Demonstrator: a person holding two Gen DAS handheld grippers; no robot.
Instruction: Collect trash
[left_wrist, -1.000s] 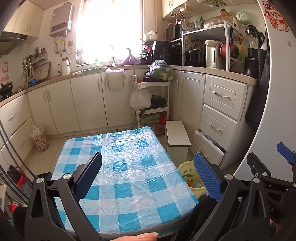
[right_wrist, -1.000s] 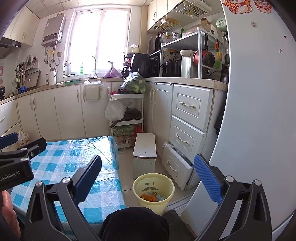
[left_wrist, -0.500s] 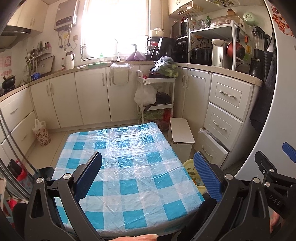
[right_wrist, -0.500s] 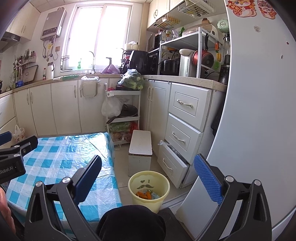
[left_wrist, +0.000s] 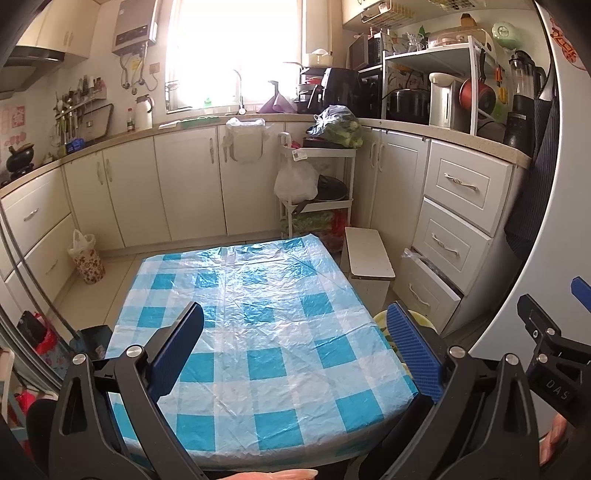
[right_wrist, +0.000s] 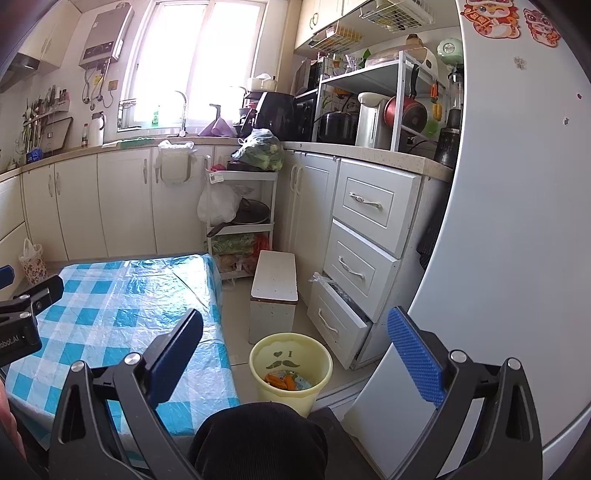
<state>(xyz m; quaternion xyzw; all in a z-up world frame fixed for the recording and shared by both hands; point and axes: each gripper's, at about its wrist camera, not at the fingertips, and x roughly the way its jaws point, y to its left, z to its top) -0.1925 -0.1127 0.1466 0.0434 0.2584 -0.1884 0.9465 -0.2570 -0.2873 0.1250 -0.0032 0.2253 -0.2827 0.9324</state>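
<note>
Kitchen cabinets ring the left wrist view, and the blue checked table cover (left_wrist: 255, 343) lies bare, no litter showing on it. Over the last second this camera has lifted and tipped back, so more of the table shows and the yellow bin (left_wrist: 413, 321) is now mostly hidden behind the right finger. The left gripper (left_wrist: 295, 349) hangs wide open, holding nothing.

From the right wrist, the view has also risen slightly. The bin (right_wrist: 291, 354) stands on the floor just beside the table edge, orange scraps (right_wrist: 282, 382) inside. The right gripper (right_wrist: 295, 354) gapes empty too. Collection looks finished, or the next piece lies out of sight.
</note>
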